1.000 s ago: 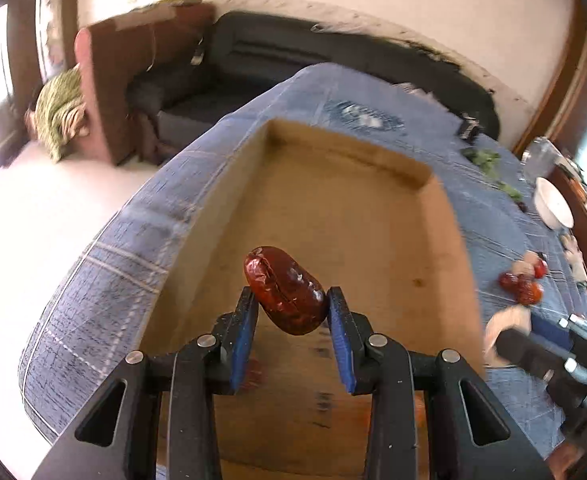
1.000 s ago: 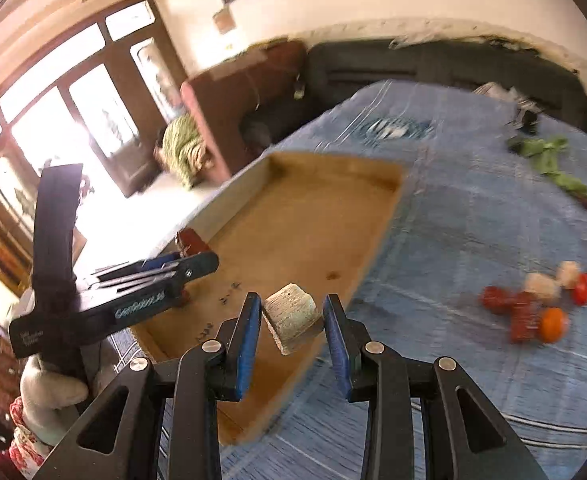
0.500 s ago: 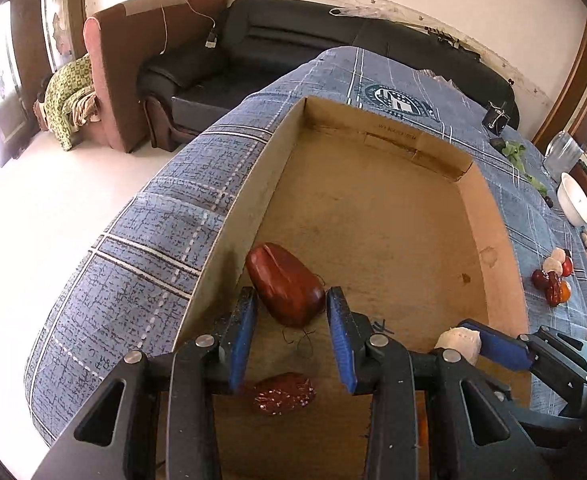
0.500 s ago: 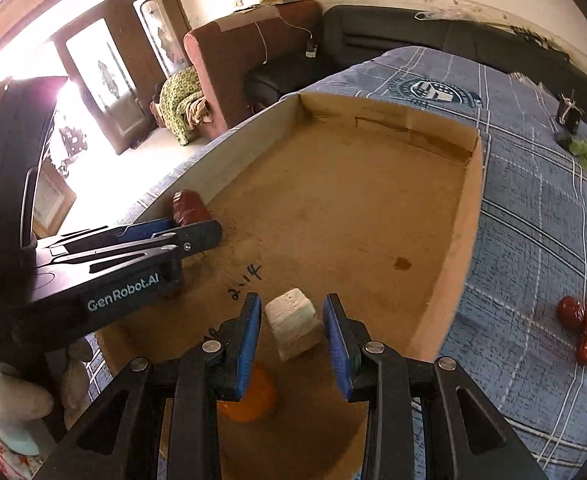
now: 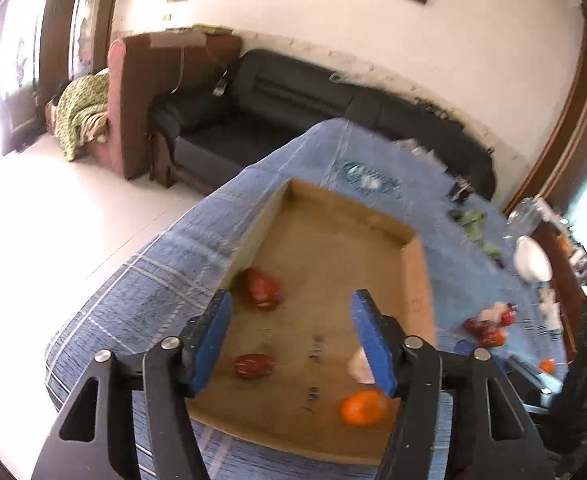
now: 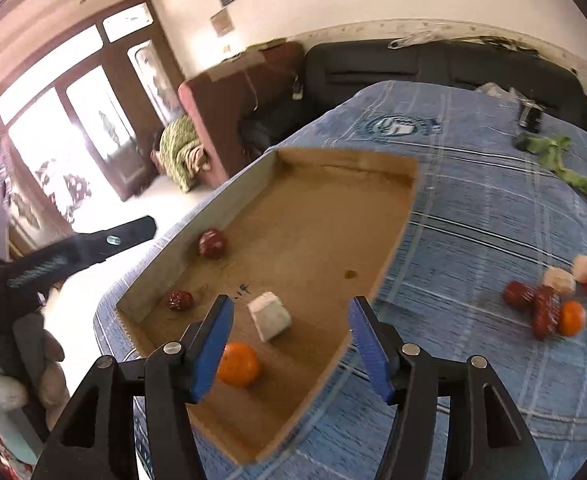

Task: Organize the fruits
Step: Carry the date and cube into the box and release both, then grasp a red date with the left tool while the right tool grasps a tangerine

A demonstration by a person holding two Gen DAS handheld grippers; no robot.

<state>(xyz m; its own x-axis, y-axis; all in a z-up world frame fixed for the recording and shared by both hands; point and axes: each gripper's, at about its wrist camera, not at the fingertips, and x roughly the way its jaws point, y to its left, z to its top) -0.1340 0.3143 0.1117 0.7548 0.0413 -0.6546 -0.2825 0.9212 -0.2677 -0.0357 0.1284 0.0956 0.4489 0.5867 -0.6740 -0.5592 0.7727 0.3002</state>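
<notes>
A shallow cardboard box (image 5: pixel 416 280) lies on the blue checked cloth. My left gripper (image 5: pixel 292 308) hangs above it, jaws opening, nothing between the pads. Below it a red date (image 5: pixel 263 288) rests by the left wall, with a darker red fruit (image 5: pixel 253 365) nearer. My right gripper (image 6: pixel 291 312) hovers over the box's (image 6: pixel 389 256) near end, jaws also opening and empty. A white block (image 6: pixel 269 316) lies loose on the floor beneath it, beside an orange (image 6: pixel 237 364). A pile of fruits (image 6: pixel 549 300) sits on the cloth to the right.
Green leaves (image 6: pixel 553 152) and a small dark object lie at the far end of the cloth. A white bowl (image 5: pixel 531 264) stands at the table's right side. A black sofa (image 5: pixel 293 96) and a brown armchair are beyond the table. The left gripper (image 6: pixel 133 230) shows as a dark blur at left.
Both grippers have opened. The left one let the red date drop by the box's left wall and rose away. The right one let the white block fall onto the box floor.
</notes>
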